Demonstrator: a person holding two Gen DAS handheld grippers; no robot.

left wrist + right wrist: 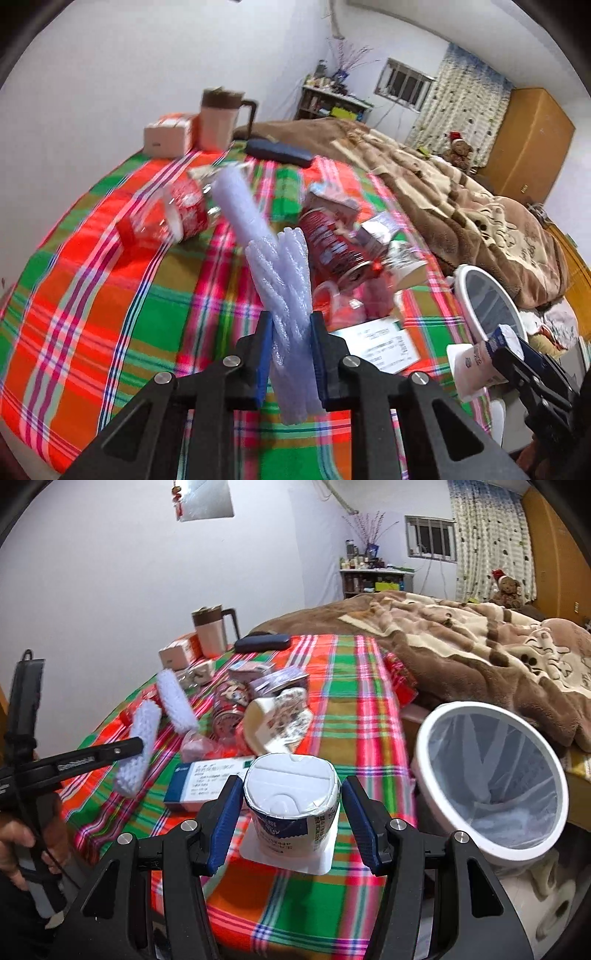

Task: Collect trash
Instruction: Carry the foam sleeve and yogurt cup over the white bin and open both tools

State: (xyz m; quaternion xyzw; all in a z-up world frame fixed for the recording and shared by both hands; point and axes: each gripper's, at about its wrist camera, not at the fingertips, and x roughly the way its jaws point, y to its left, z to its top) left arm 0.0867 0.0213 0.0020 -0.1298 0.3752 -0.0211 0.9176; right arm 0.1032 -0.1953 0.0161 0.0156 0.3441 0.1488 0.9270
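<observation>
My left hand-held gripper (pixel 291 354) pinches the white foam netting sleeve (pixel 284 295) near its lower end; the sleeve sticks up toward 12 o'clock, floppy and long, held above the bench (pixel 92 295). Risk: the grip is low and the foam compresses, so it may slide out or sag and sweep the red can (pixel 332 247) and wrappers off the pile at 1 o'clock. My right hand-held gripper (pixel 291 812) has its pads (pixel 221 827) spread on either side of the yogurt cup (pixel 291 797); in the right wrist view I see a gap on both sides, so I cannot tell if anything grips it. The cup looks inverted, lid flange downward. Risk: it drops short of the lined white trash bin (pixel 491 775) at 3 o'clock, which stands just off the bench edge, or residue spills on the plaid cloth. The medicine box (pixel 207 779) at 10 o'clock lies near, easily nudged.
</observation>
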